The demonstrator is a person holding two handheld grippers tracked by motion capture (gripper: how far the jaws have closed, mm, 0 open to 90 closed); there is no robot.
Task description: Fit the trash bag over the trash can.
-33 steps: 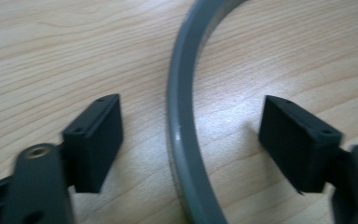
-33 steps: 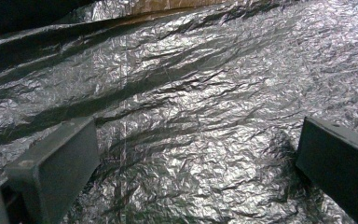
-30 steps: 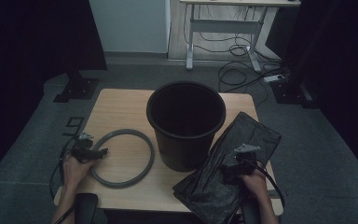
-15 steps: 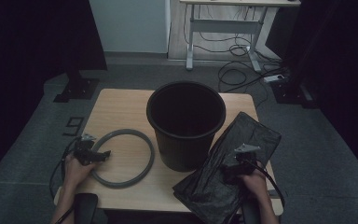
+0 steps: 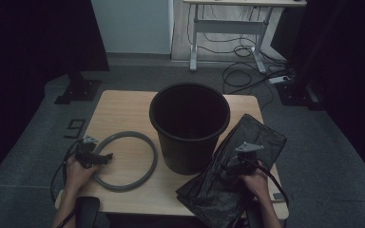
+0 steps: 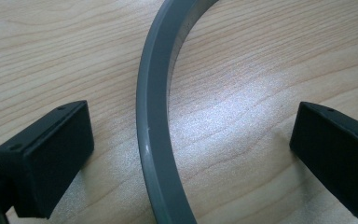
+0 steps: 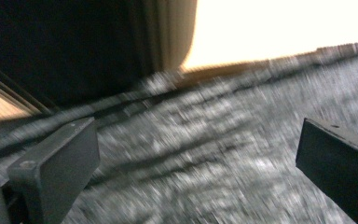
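So there's one pale wooden table (image 5: 123,111) in the middle of the high view, light grain with rounded corners, and three things on it. One black plastic bucket (image 5: 190,126) sits dead centre: round, smooth-walled, tapering a bit toward the base, mouth open upward. One grey ring (image 5: 145,145) lies flat at the lower left of the table; it's a thin hoop, matte plastic by the look of it, and the left gripper view shows its band (image 6: 156,116) as a smooth curved strip with a flat top edge, running between the two blocky black jaws. One black bag (image 5: 261,137) is spread at the lower right beside the bucket, crinkly and slightly shiny, its lower end hanging over the table edge. The left gripper (image 5: 105,158) is at the ring's left side, jaws wide apart and just opened, straddling the band without pressing on it (so released, not gripping). The right gripper (image 5: 232,167) hangs over the bag; in its own view the jaws stand wide with nothing clamped, the wrinkled film (image 7: 223,154) blurred beneath them.
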